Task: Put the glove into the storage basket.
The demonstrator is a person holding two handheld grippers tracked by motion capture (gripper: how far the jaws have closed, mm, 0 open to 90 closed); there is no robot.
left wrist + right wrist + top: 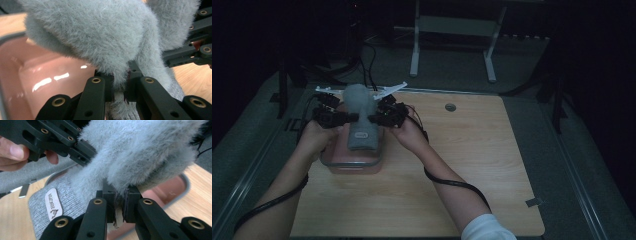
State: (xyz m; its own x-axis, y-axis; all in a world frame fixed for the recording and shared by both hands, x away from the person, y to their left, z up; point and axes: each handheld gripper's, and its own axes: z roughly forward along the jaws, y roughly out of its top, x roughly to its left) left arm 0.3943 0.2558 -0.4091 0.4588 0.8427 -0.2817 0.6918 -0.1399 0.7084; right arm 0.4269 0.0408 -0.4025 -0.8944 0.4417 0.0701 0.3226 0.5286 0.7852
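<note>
You hold the grey fuzzy hat (360, 117) stretched between both tools, just above the pink-tinted clear bin (354, 165) at the table's left. Your left gripper (120, 86) pinches the fuzzy fabric from one side and your right gripper (120, 205) pinches it from the other, jaws pressed tight on the fabric. The hat's long axis runs from you toward the far edge, in line with the bin beneath, so lowering it calls for both hands sinking evenly.
</note>
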